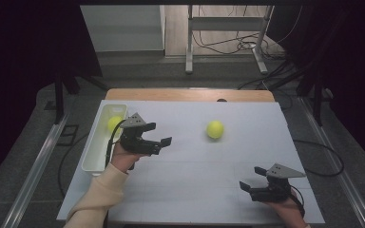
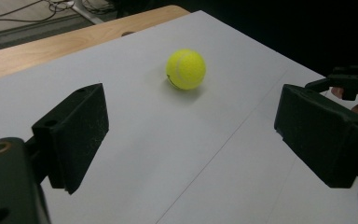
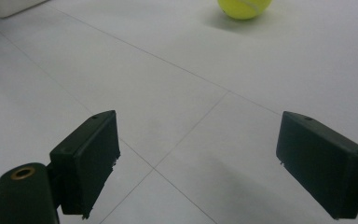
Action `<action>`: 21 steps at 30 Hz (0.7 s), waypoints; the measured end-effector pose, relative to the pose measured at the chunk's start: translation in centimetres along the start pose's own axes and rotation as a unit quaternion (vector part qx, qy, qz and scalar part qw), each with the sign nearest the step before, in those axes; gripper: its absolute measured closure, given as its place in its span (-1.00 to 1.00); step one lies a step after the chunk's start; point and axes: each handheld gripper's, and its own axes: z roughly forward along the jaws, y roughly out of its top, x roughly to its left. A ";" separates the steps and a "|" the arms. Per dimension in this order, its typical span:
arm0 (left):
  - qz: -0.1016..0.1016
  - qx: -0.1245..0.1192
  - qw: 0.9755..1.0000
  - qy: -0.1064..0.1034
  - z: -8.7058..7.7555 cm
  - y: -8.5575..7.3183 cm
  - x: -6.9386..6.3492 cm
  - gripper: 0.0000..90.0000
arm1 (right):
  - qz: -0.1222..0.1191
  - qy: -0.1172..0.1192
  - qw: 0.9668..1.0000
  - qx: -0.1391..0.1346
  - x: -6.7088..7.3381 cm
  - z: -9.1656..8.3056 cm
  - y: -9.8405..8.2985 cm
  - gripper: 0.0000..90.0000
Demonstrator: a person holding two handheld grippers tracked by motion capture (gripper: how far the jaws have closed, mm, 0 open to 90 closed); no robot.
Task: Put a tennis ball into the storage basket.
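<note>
Reaching across the white table (image 1: pixel 195 190), the left gripper (image 1: pixel 159 134) holds its jaws wide apart with nothing between them. A yellow tennis ball (image 1: pixel 215 129) lies straight ahead of those fingers, well clear of them, resting on the bare surface. Behind the gripper, a second ball (image 1: pixel 114 123) already sits inside a white tray (image 1: pixel 94 152). The right gripper (image 1: pixel 251 179) rests low at the near edge, its jaws also spread and empty, far from the loose ball. The step in hand looks like the approach; next, the left fingers must straddle the ball and close on it.
</note>
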 end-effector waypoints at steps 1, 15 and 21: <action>0.000 0.000 1.000 0.000 0.0 0.0 0.0 -0.76 | 0.000 0.000 1.000 0.000 0.0 0.0 0.0 -0.70; 0.005 0.009 1.000 0.001 1.7 0.3 -0.5 -0.76 | -0.001 0.001 1.000 -0.002 -0.1 0.0 0.0 -0.70; 0.011 0.012 1.000 0.001 2.7 0.7 -0.9 -0.76 | -0.001 0.002 1.000 -0.003 -0.1 0.0 0.1 -0.70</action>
